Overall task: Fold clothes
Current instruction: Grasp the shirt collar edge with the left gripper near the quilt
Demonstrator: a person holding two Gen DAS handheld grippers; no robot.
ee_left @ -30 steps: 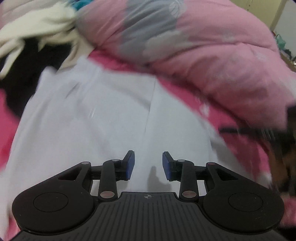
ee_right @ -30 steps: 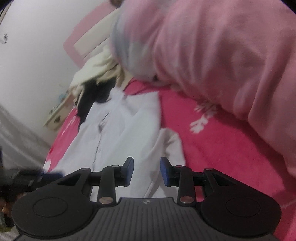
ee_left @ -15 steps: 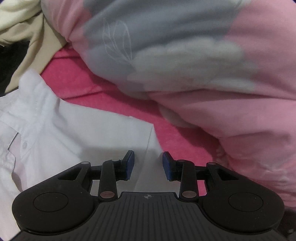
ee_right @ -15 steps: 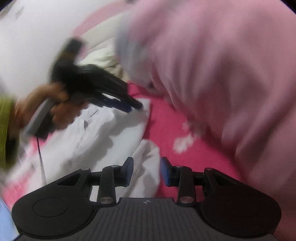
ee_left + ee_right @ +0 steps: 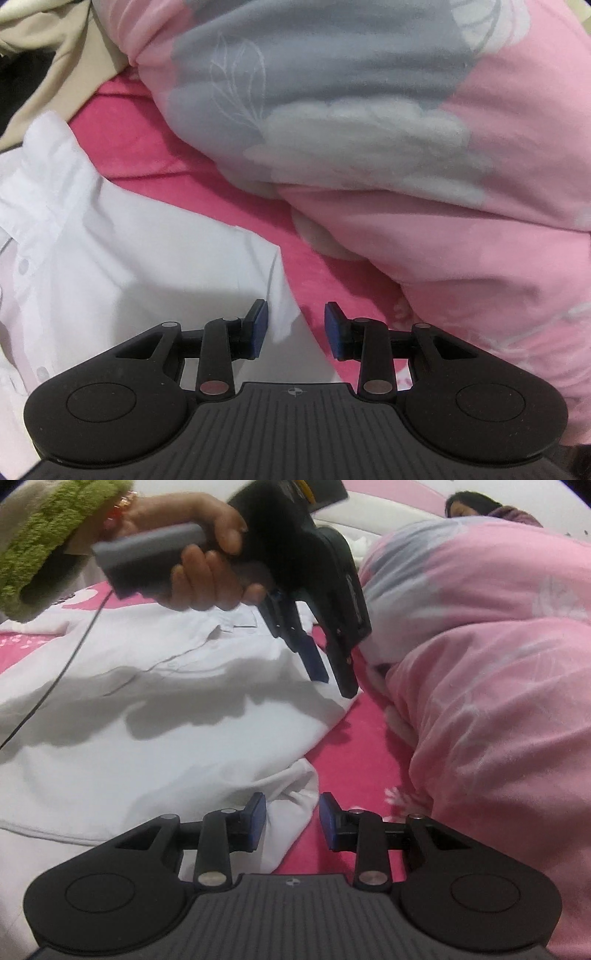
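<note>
A white button-up shirt (image 5: pixel 110 251) lies spread on a bright pink bedsheet (image 5: pixel 155 147). My left gripper (image 5: pixel 294 330) is open, its jaws standing over the shirt's shoulder and sleeve edge. In the right wrist view the left gripper (image 5: pixel 332 679) hangs just above the shirt (image 5: pixel 166 709) near its shoulder. My right gripper (image 5: pixel 291 821) is open, low over a bunched part of the shirt's sleeve (image 5: pixel 291 797). Neither gripper holds cloth.
A bulky pink and grey quilt (image 5: pixel 406 147) fills the right side, close to the shirt, and shows in the right wrist view (image 5: pixel 498 664) too. Cream and black clothes (image 5: pixel 48 66) are piled at the far left. The hand with a green cuff (image 5: pixel 55 539) holds the left gripper.
The left gripper moved forward to the shirt's shoulder edge by the quilt. The right gripper dropped lower and closer to the bunched sleeve. Both stayed open.
</note>
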